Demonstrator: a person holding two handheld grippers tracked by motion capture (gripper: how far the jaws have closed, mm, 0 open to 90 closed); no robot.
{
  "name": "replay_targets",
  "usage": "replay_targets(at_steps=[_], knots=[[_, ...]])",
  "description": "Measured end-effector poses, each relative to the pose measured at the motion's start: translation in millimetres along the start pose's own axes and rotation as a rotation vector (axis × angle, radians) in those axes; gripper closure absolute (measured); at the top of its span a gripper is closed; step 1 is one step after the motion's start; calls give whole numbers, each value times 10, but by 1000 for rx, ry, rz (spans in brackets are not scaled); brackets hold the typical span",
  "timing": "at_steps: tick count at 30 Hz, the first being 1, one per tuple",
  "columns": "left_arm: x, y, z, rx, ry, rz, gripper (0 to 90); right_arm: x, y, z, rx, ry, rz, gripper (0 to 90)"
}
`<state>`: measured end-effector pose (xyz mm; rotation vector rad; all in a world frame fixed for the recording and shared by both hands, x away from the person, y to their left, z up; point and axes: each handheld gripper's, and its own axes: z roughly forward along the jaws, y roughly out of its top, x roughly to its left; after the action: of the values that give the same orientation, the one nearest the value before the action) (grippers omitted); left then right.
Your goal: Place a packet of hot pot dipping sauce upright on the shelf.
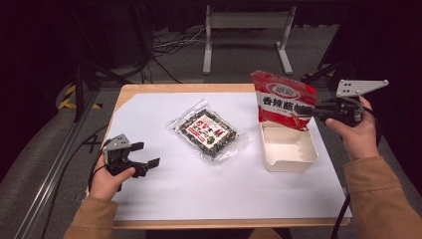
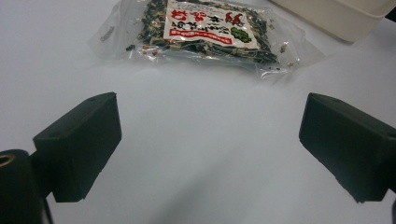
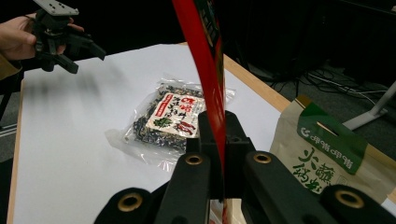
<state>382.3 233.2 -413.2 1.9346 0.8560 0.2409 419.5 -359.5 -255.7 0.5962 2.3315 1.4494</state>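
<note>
Two snack packets are in play. One, a red packet (image 1: 283, 99) printed with white characters, is held upright directly above a cream tray (image 1: 290, 158), its lower edge at or just inside the tray's far rim. The right gripper (image 1: 318, 110) has its jaws clamped flat on the packet's side edge; in the right gripper view the red film (image 3: 212, 79) runs straight up from between the closed black jaws.

Judged from this position, the step in hand is placing the red packet into the tray. The next move calls for lowering the packet until it sits in the tray, then parting the jaws; tall and thin, the packet may tip over the rim if released upright.

Beside the tray, near the middle of the white sheet (image 1: 164, 199) covering the table, lies a clear packet (image 1: 209, 130) of dark seaweed flakes with a red-and-white label, flat and untouched. It is probably the next item.

Further out, the left gripper (image 1: 147, 155) is held low over the sheet's left side, jaws spread wide and empty, pointed toward the clear packet.

At the table's edge, the right gripper view shows a beige bag (image 3: 322, 158) with a green label
</note>
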Motion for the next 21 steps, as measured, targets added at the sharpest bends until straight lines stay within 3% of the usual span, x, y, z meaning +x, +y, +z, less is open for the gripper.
replay_targets(at_steps=[21], knots=[[16, -23, 35, 11, -6, -5, 71, -403, -318, 215, 48, -30, 92, 897]])
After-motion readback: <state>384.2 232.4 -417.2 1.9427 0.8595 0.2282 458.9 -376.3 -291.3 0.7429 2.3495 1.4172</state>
